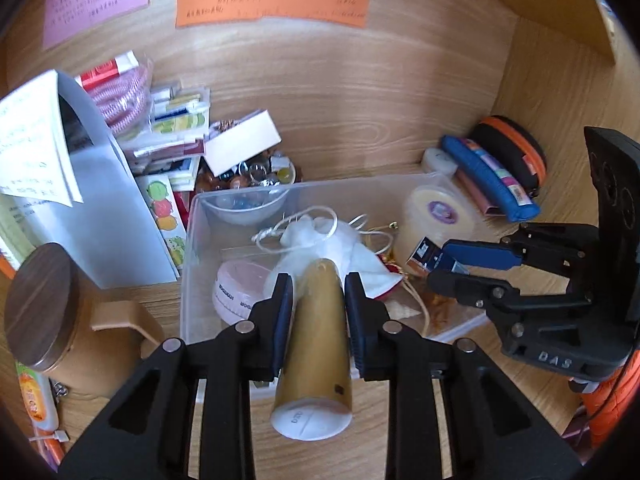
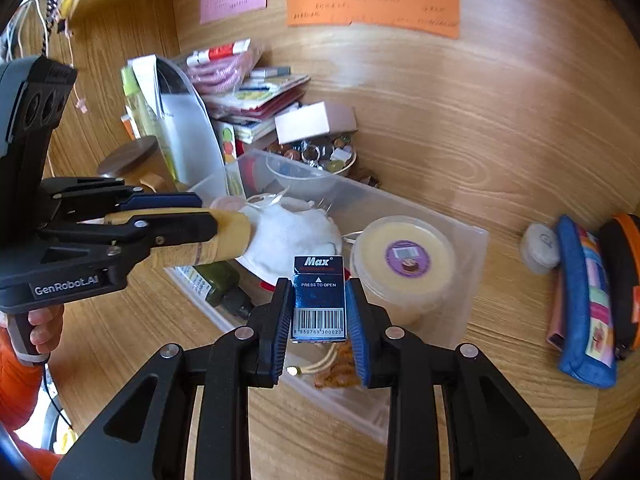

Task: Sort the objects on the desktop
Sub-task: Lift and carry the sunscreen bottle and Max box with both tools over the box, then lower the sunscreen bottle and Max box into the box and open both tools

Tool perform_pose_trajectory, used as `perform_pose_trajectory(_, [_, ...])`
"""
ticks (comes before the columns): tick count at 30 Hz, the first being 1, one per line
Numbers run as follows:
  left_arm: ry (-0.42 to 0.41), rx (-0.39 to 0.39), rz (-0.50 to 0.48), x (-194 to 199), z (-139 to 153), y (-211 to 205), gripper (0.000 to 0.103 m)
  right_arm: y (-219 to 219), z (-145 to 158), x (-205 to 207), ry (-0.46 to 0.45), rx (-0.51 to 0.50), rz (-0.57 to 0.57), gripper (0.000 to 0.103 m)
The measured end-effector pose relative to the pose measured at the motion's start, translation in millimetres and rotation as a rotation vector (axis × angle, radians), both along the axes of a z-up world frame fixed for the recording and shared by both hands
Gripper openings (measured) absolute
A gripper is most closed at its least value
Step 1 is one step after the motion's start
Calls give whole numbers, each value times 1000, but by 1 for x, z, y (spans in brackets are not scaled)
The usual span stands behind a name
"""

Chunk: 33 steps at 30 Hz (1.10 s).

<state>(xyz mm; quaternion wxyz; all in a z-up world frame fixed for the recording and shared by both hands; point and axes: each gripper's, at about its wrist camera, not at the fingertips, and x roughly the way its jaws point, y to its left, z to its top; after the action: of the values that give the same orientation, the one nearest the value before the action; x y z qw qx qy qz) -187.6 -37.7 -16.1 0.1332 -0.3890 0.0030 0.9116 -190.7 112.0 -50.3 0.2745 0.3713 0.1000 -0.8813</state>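
My left gripper is shut on a gold tube with a white cap and holds it over the near edge of a clear plastic bin; the tube also shows in the right wrist view. My right gripper is shut on a small blue Max staple box above the same bin; it shows at the right of the left wrist view. The bin holds a white cloth pouch, a pink round case, a clear bowl and a round yellow tub.
A white file holder with papers, stacked packets, a white box and a dish of beads stand behind left. A wood-lidded mug is at left. A blue pencil case and black-orange pouch lie right.
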Motion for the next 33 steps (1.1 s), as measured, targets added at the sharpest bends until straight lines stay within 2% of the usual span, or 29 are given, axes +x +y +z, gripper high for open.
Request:
perform_pose_trajectory(13, [-57, -17, -1, -24, -25, 1, 28, -28, -19, -21, -31, 61, 38, 25])
perform_pose_trajectory(19, [-56, -26, -7, -22, -24, 0, 28, -35, -25, -27, -40, 103, 42, 25])
perform_pose_trajectory(23, [-45, -31, -16, -17, -20, 1, 28, -38, -21, -23, -12, 126, 45, 25])
perform_pose_trajectory(25, [-46, -24, -17, -16, -19, 1, 30, -39, -18, -20, 1, 137, 45, 27])
perform_pose_trajectory(27, [-42, -13, -18, -14, -16, -1, 35, -39, -15, -18, 13, 147, 40, 36])
perform_pose_trajectory(30, [-31, -11, -21, -10, -12, 0, 42, -38, -11, -11, 33, 156, 33, 43])
perform_pose_trajectory(33, [-20, -13, -28, -5, -8, 3, 45, -36, -7, -3, 53, 163, 29, 45])
